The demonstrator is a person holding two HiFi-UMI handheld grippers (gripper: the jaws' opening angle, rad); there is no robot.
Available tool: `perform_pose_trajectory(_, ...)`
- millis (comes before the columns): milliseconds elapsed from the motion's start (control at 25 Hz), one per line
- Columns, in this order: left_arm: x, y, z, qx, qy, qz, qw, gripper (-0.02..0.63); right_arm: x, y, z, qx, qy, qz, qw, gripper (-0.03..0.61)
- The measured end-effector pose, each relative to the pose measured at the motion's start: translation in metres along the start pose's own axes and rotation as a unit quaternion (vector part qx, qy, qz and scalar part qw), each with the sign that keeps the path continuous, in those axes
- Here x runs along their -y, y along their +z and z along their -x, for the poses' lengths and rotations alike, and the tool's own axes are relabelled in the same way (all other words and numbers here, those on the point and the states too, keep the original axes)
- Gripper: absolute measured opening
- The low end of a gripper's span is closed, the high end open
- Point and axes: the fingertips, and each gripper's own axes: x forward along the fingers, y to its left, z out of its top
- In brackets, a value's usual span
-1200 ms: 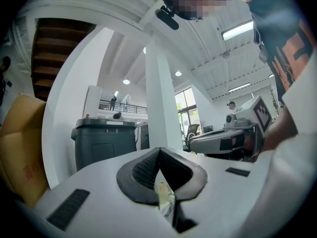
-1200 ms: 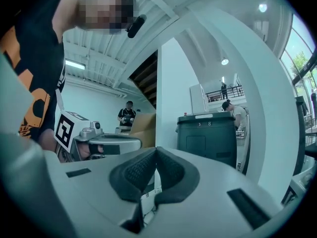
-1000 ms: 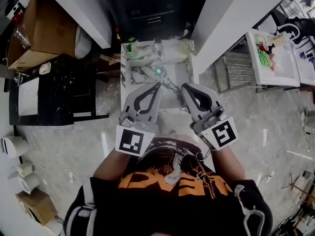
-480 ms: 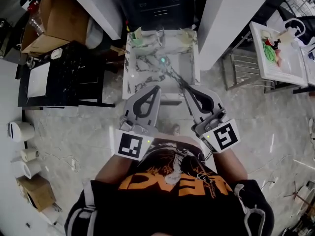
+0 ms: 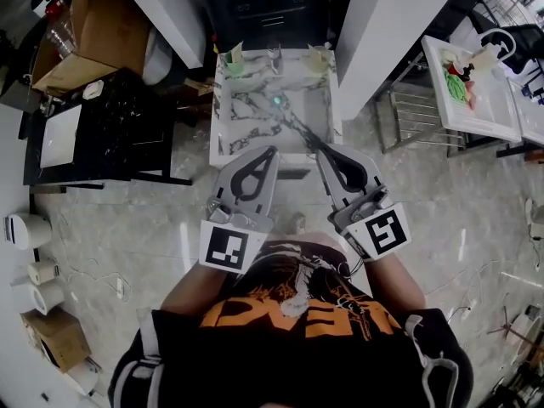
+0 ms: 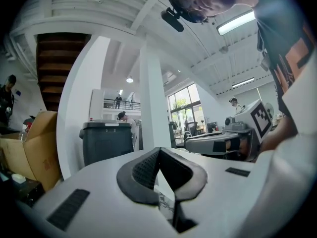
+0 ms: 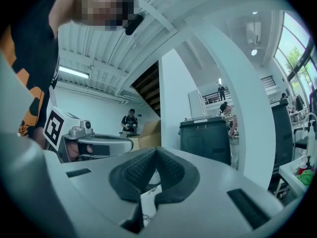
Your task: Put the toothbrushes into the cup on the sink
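In the head view the marble sink [image 5: 229, 117] stands ahead on the floor, with a faucet [image 5: 274, 56] at its back. A greenish cup [image 5: 234, 61] sits at the back left corner and a pale cup [image 5: 319, 58] at the back right. No toothbrush can be made out at this size. My left gripper [image 5: 272, 150] and right gripper [image 5: 320, 149] are held side by side, tips at the sink's near edge. Both are shut with nothing between the pads. In the gripper views the left gripper [image 6: 158, 150] and right gripper [image 7: 156, 150] point level, dark pads meeting.
A black cabinet [image 5: 102, 134] and a cardboard box [image 5: 93, 24] stand left of the sink. A white pillar [image 5: 399, 24], a metal rack [image 5: 408, 121] and a white table [image 5: 472, 83] with items are to the right. A dark bin [image 6: 106, 140] stands ahead; people are far off.
The sink has slid toward the top of the head view. Both gripper tips, earlier over the basin, now lie at its near edge. Both jaws stay shut.
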Motion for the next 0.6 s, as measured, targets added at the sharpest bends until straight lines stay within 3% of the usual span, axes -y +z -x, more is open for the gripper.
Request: perform_pose_trajectory(600,-0.023,0.004,0.019,0.019,-0.007,0.012,0.9997,0.023,-0.028,-0.001,-0.013,-0.008,-0.008,0.023,1.000,0.012)
